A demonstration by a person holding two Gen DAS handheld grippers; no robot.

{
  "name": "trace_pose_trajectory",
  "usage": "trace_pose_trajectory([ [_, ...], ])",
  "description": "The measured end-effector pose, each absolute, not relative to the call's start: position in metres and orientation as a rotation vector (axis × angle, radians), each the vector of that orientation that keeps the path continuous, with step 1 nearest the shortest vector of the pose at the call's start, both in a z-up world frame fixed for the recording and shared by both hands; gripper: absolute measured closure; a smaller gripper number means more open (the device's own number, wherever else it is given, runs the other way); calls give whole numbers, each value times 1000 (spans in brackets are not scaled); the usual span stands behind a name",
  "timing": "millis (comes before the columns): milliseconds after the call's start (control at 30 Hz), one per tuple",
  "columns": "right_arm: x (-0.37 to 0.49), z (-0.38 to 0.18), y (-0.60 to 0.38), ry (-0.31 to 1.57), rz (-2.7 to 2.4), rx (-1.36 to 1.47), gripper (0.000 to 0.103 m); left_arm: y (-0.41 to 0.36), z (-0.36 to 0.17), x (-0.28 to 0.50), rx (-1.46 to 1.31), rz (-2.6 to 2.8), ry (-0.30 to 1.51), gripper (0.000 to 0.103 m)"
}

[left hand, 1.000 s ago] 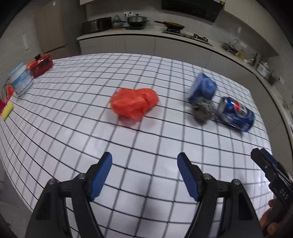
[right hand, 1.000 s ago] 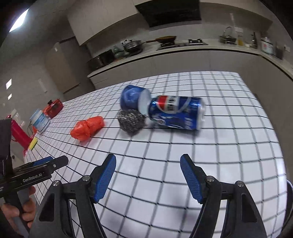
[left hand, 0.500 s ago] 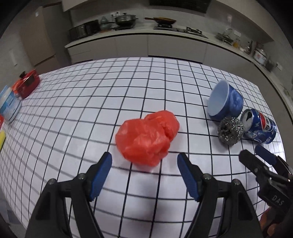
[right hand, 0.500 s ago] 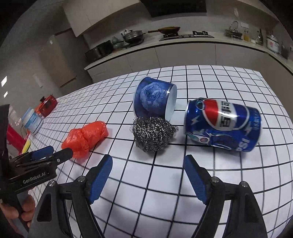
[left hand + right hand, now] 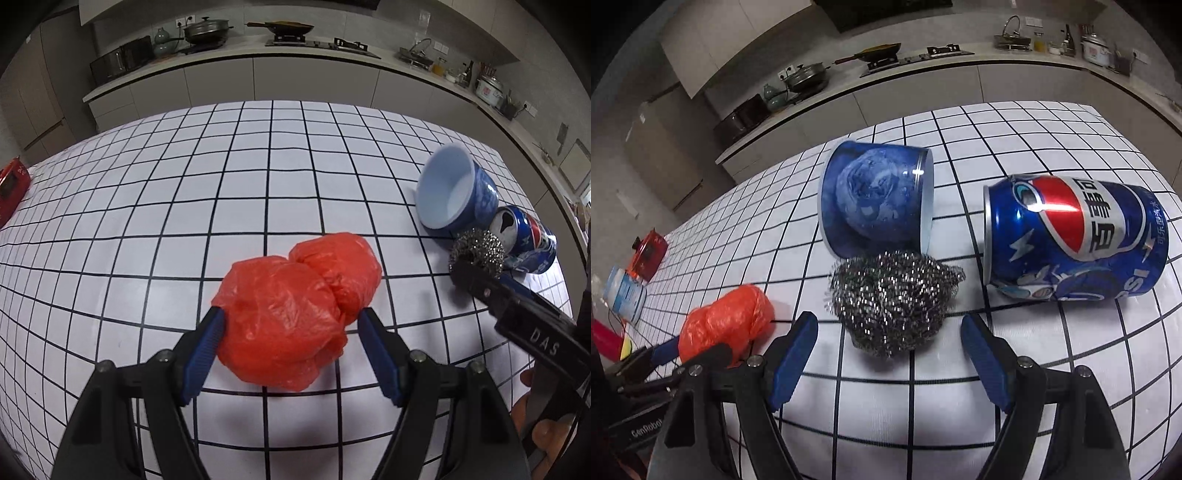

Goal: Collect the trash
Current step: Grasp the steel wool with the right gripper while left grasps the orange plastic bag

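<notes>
While our left gripper [image 5: 290,332] straddles the crumpled red plastic bag [image 5: 295,310] near the front of the checked table [image 5: 258,166], its jaws stand apart: the left pad looks to brush the film, the right pad is clear of it, and nothing is gripped yet. Our right gripper [image 5: 888,345] has just been opening its jaws; they stand wide and empty, with the steel-wool scrubber [image 5: 894,301] just beyond the tips rather than between them. Behind the scrubber a blue cup [image 5: 875,199] lies on its side, touching or nearly touching it, and to the right lies a soda can [image 5: 1075,236], also on its side. We judge several risks from here. If we close the left jaws on loose film only, the bag may slip or unfold as we lift. If we push the right gripper forward carelessly, the scrubber could shove the cup, which could roll toward the far edge, or a finger could nudge the can and set it rolling. Our two grippers also sit close together and could collide.
</notes>
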State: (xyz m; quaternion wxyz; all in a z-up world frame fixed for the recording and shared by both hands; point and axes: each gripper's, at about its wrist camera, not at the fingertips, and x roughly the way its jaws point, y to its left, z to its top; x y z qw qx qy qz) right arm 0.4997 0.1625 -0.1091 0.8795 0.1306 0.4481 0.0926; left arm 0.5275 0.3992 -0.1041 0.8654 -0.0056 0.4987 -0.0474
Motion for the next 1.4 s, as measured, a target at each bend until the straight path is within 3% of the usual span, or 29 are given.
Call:
trace_pose_trajectory([
  [133, 500, -109, 161, 904, 188, 306, 23, 403, -105, 523, -11, -103, 1047, 28],
  [200, 497, -107, 163, 891, 193, 291, 46, 406, -104, 520, -14, -104, 1047, 28],
  [367, 488, -109, 163, 904, 224, 268, 57, 409, -103, 512, -13, -95, 1044, 28],
  [533, 467, -108, 160, 929, 258, 235, 57, 405, -100, 517, -8, -81, 1025, 19],
  [567, 464, -109, 159, 934, 261, 227, 53, 402, -101, 520, -3, -83, 1025, 19],
  [667, 461, -108, 160, 923, 242, 185, 29, 397, -107, 525, 13, -92, 1031, 19],
  [700, 462, -106, 161, 914, 234, 181, 28, 397, -108, 525, 15, -98, 1029, 20],
  [800, 469, -107, 160, 912, 238, 191, 28, 397, -110, 524, -4, -120, 1028, 38],
  [867, 474, -109, 160, 915, 239, 200, 28, 399, -109, 522, -14, -129, 1027, 44],
  [967, 474, -110, 161, 911, 251, 206, 44, 400, -107, 518, -12, -138, 1017, 56],
  [1000, 474, -110, 161, 912, 253, 203, 44, 400, -106, 517, -14, -140, 1015, 59],
  [1400, 448, -98, 147, 891, 273, 226, 46, 396, -81, 477, -49, -140, 975, 66],
])
